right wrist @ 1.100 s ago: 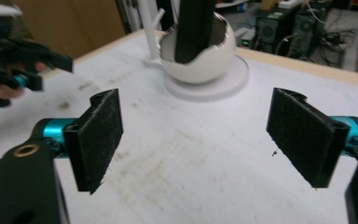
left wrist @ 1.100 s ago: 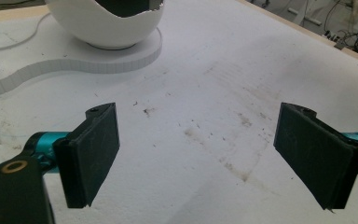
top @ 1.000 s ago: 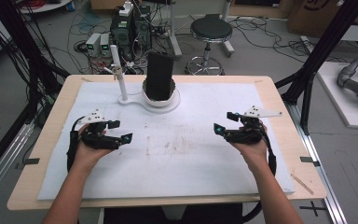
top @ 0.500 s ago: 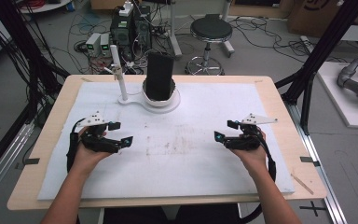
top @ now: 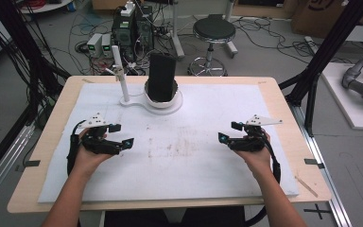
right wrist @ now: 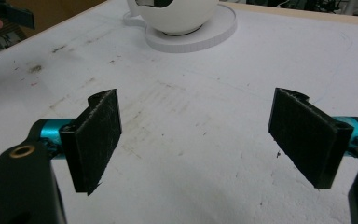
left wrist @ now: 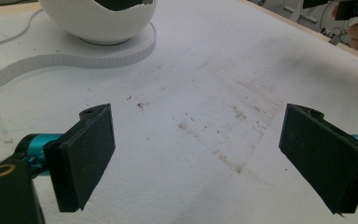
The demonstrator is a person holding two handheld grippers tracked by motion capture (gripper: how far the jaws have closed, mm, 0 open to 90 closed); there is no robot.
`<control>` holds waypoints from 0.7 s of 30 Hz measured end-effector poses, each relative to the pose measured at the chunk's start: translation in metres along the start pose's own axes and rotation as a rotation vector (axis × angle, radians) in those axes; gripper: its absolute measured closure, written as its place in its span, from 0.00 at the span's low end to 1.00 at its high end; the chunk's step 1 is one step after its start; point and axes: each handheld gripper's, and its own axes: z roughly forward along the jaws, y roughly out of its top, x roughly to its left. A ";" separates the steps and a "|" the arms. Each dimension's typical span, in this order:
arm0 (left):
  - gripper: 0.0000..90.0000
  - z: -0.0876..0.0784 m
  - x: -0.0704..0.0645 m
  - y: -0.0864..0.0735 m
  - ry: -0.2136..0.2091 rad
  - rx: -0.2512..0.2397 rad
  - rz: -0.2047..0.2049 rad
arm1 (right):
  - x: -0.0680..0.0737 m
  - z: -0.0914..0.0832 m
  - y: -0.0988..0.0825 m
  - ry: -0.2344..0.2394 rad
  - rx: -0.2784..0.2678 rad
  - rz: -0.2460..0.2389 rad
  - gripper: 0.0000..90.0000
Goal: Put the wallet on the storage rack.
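Bowl (top: 163, 100) sits far from both hands; left gripper (top: 121, 135) and right gripper (top: 228, 132) hover level, jaws wide apart.

**Wooden table under a stained white mat**

A light wooden table (top: 283, 101) carries a white foam mat (top: 217, 113), smudged brown between the left gripper (top: 122, 135) and right gripper (top: 227, 132). Beyond both grippers, a flat white base (top: 137, 101) lies on the mat, bearing a round white bowl (top: 163, 98) and an upright white post (top: 120, 71).

A white mat (top: 208, 170) smudged with brown marks covers the light wooden tabletop (top: 288, 123), each black hand-held gripper, left (top: 121, 135) and right (top: 230, 132), has teal fittings, and the far white bowl (top: 163, 100) holds a black block (top: 161, 75).
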 end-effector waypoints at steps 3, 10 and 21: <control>0.12 0.003 0.002 -0.001 -0.006 0.012 -0.008 | -0.001 0.000 0.000 0.001 0.001 0.009 0.20; 0.12 0.004 0.002 -0.002 -0.001 0.016 -0.015 | -0.002 -0.001 -0.001 -0.002 0.012 -0.001 0.20; 0.12 0.006 0.004 -0.003 -0.006 0.017 -0.026 | 0.000 -0.003 -0.001 -0.014 0.012 -0.006 0.20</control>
